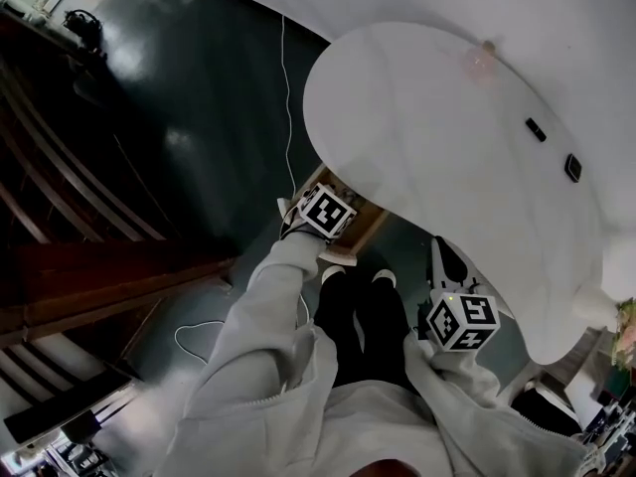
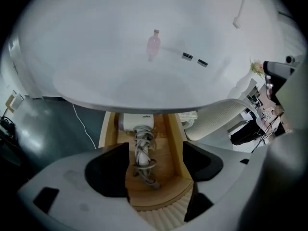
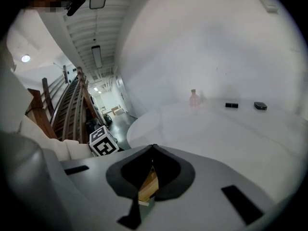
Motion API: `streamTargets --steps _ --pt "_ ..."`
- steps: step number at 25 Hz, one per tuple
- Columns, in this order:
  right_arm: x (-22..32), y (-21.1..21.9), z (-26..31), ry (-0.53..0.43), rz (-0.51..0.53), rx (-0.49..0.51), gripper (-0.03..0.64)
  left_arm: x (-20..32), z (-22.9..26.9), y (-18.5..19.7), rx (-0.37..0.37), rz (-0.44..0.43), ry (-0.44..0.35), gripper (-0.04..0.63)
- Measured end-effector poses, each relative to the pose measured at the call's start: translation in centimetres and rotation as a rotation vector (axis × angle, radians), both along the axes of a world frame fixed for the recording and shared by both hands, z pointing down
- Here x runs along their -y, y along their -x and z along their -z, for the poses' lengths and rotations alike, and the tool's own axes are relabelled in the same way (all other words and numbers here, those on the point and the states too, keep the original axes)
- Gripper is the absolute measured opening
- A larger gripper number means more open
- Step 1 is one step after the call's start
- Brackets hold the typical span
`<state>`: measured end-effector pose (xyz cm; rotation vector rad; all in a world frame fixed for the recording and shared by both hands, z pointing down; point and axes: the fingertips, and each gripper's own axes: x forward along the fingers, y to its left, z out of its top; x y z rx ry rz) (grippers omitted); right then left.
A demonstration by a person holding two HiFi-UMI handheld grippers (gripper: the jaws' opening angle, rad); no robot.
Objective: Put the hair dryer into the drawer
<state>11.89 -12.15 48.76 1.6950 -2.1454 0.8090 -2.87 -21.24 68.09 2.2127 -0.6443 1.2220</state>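
Observation:
The white hair dryer [image 2: 137, 123] lies in the open wooden drawer [image 2: 175, 141] under the round white table [image 2: 120, 66]. Its cord is wrapped round the handle [image 2: 143, 154]. In the left gripper view my left gripper [image 2: 155, 152] hovers over the drawer's front. It is open, with its black pads wide apart on either side of the handle and not touching it. In the head view the left gripper's marker cube [image 1: 328, 212] sits above the drawer [image 1: 366, 223]. My right gripper [image 3: 153, 147] is shut on nothing and hangs by the table's edge [image 1: 442, 251].
A pink bottle [image 1: 480, 63] and two small black objects [image 1: 536, 128] [image 1: 573, 167] sit on the tabletop [image 1: 447, 117]. A white cable [image 1: 288, 87] runs over the dark floor. Wooden stair rails [image 1: 99, 276] stand at the left. The person's legs [image 1: 358, 311] are just before the drawer.

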Motion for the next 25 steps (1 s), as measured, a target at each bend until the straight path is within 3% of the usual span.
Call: streamTargets --steps 13,20,25 --pt "0.8 1.7 1.4 -0.048 0.076 0.037 0.051 -3.8 5.5 1.9 -0.036 0.058 -0.02 0.337" --pt "1.6 3.0 2.1 -0.071 0.124 0.051 0.051 -4.8 10.5 2.8 -0.066 0.056 -0.097 0.336" --pt "2.8 4.5 3.0 -0.099 0.185 0.055 0.051 -4.8 14.0 4.1 -0.125 0.109 -0.159 0.336"
